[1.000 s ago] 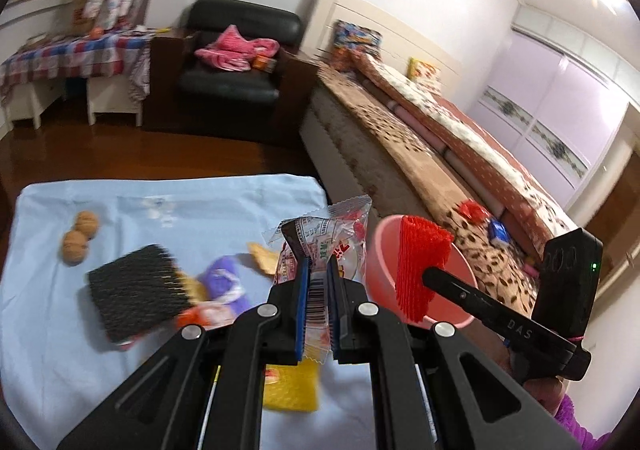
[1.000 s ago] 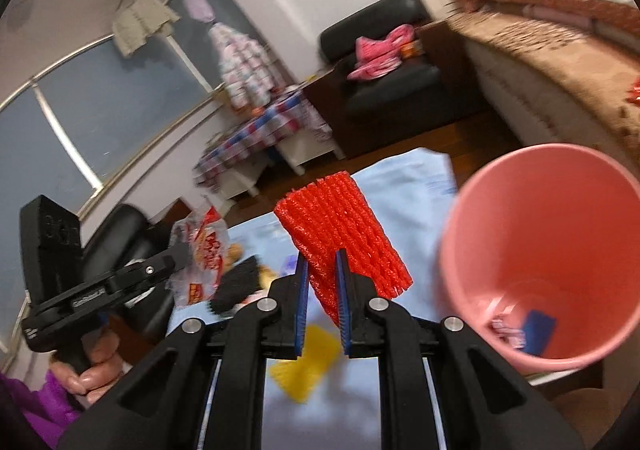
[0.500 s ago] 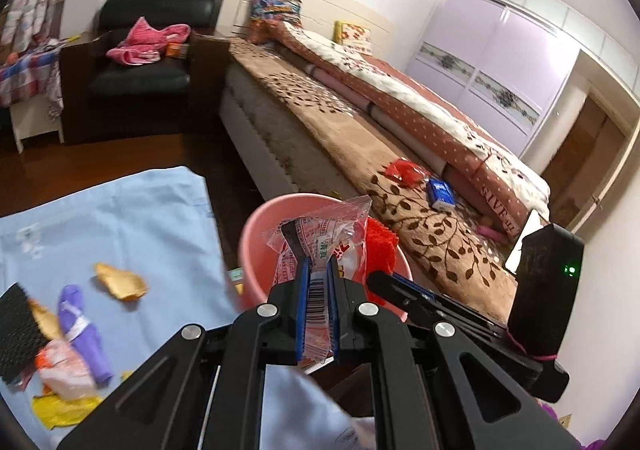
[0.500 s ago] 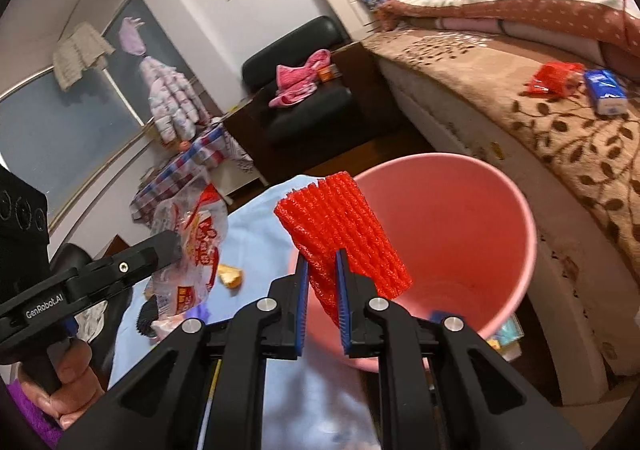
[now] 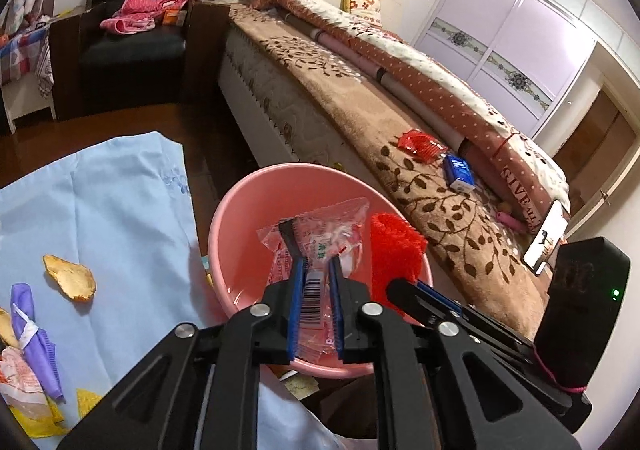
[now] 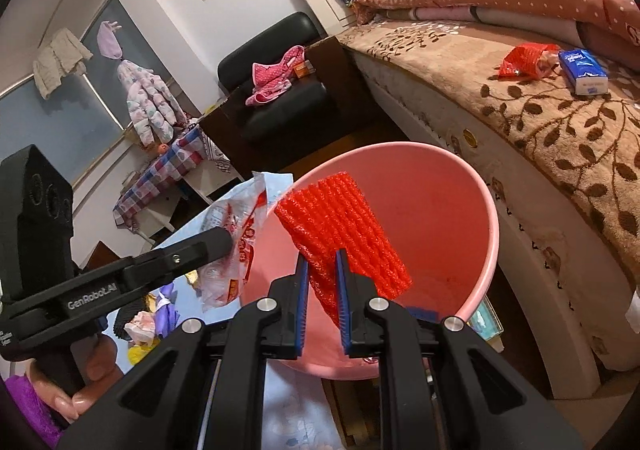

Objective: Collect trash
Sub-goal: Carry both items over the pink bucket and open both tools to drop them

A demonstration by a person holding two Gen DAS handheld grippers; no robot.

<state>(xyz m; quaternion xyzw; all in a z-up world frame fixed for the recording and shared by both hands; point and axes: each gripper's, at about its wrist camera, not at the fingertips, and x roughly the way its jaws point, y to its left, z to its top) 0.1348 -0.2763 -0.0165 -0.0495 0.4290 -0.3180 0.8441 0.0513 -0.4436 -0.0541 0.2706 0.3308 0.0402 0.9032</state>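
Note:
A pink bin [image 5: 240, 210] [image 6: 472, 218] stands on the floor between the blue cloth and the bed. My left gripper [image 5: 316, 266] is shut on a clear snack wrapper [image 5: 324, 238] with red print and holds it over the bin's mouth. My right gripper [image 6: 322, 266] is shut on a piece of red foam net [image 6: 340, 226] and holds it over the bin too; the net also shows in the left wrist view [image 5: 394, 250]. The wrapper shows in the right wrist view [image 6: 236, 246], at the bin's left rim.
A blue cloth [image 5: 100, 210] on the floor holds peel [image 5: 70, 276], a purple wrapper [image 5: 32, 326] and yellow scraps. The bed [image 5: 360, 122] runs along the right, with a red bag [image 5: 420, 142] and a blue packet [image 5: 460, 172] on it. A black armchair [image 5: 136, 38] stands behind.
Both grippers have swung from above the blue cloth to over the pink bin, each still holding its piece of trash. The jaws look slightly wider than before.

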